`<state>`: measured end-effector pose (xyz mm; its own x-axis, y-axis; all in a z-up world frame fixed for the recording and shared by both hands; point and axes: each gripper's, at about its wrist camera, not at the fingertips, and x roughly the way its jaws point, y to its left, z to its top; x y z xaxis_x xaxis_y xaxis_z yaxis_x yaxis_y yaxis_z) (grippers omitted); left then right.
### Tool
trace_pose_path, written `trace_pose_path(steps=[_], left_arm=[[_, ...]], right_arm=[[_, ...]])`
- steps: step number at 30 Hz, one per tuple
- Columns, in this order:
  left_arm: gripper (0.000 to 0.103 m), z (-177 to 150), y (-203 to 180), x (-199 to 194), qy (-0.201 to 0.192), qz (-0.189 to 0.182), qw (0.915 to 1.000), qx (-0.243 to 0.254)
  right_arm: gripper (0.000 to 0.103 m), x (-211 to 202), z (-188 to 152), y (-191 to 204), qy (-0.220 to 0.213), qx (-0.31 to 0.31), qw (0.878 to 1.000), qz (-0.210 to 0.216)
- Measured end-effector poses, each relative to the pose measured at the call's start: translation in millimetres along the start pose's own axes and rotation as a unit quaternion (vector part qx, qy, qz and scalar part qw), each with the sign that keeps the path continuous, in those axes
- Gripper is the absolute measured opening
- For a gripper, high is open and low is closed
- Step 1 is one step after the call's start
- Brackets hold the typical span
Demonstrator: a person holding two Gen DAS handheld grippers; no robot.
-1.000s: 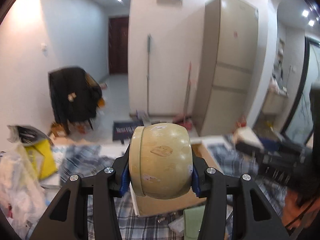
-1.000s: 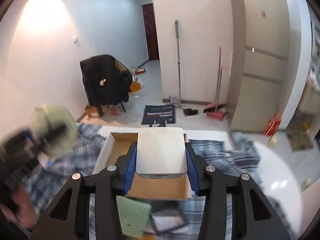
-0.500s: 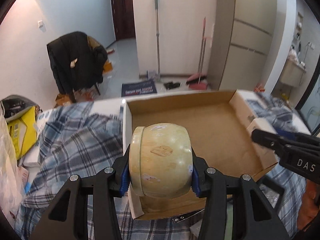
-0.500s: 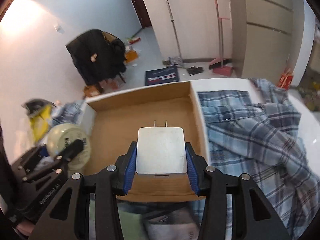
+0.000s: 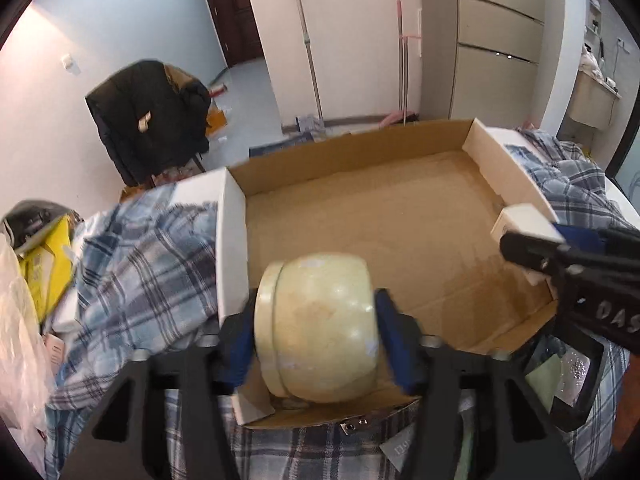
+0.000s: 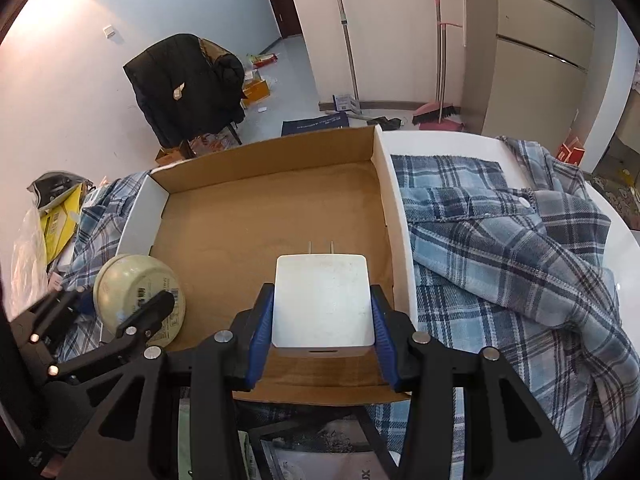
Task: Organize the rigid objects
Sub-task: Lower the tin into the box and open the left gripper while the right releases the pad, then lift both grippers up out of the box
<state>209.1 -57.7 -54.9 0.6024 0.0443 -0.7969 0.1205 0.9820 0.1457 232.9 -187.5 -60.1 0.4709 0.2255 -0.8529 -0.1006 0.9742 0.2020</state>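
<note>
My left gripper (image 5: 318,334) holds a pale yellow-green bowl (image 5: 320,324) on its side, low over the near left corner of a shallow open cardboard box (image 5: 368,216). Its blue pads (image 5: 394,340) look slightly parted from the bowl. The bowl (image 6: 138,294) and left gripper also show at the left of the right wrist view. My right gripper (image 6: 322,312) is shut on a white plug-in charger (image 6: 322,300), prongs pointing away, over the box (image 6: 272,216) near its right wall. The charger (image 5: 524,224) shows at the right of the left wrist view.
A blue plaid shirt (image 6: 512,248) lies right of the box on a white table, and more plaid cloth (image 5: 136,264) lies to its left. Plastic bags and a yellow pack (image 5: 44,264) sit at far left. Small packets (image 6: 312,452) lie under the box's near edge.
Both grippers have moved forward and down over the box. The bowl now sits lower at the box's near left corner, and the left pads appear to have eased apart.
</note>
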Motion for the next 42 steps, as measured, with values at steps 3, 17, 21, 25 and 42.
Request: trace_pose_path(steps=[3, 17, 21, 25, 42], left_arm=[[0.078, 4.1, 4.1, -17.3, -0.046, 0.007, 0.9989, -0.004], [0.082, 10.1, 37.6, -67.3, -0.172, 0.005, 0.9808, -0.092], [0.082, 9.1, 37.6, -79.3, -0.196, 0.012, 0.9758, -0.096], [0.082, 4.9, 37.8, -105.3, -0.22, 0.011, 0.969, -0.111], [0.103, -63.3, 43.5, -251.0, -0.386, -0.016, 0.9156, -0.113]], right_arm=[[0.044, 5.5, 0.0, 1.5, 0.005, -0.002, 1.0, -0.004], [0.044, 20.0, -6.7, 5.7, 0.031, -0.012, 0.999, -0.013], [0.057, 17.0, -5.4, 9.1, 0.025, -0.017, 0.999, -0.014], [0.06, -11.0, -1.2, 11.7, -0.012, -0.029, 0.999, -0.019], [0.068, -170.3, -60.0, 17.1, -0.183, -0.053, 0.981, -0.018]])
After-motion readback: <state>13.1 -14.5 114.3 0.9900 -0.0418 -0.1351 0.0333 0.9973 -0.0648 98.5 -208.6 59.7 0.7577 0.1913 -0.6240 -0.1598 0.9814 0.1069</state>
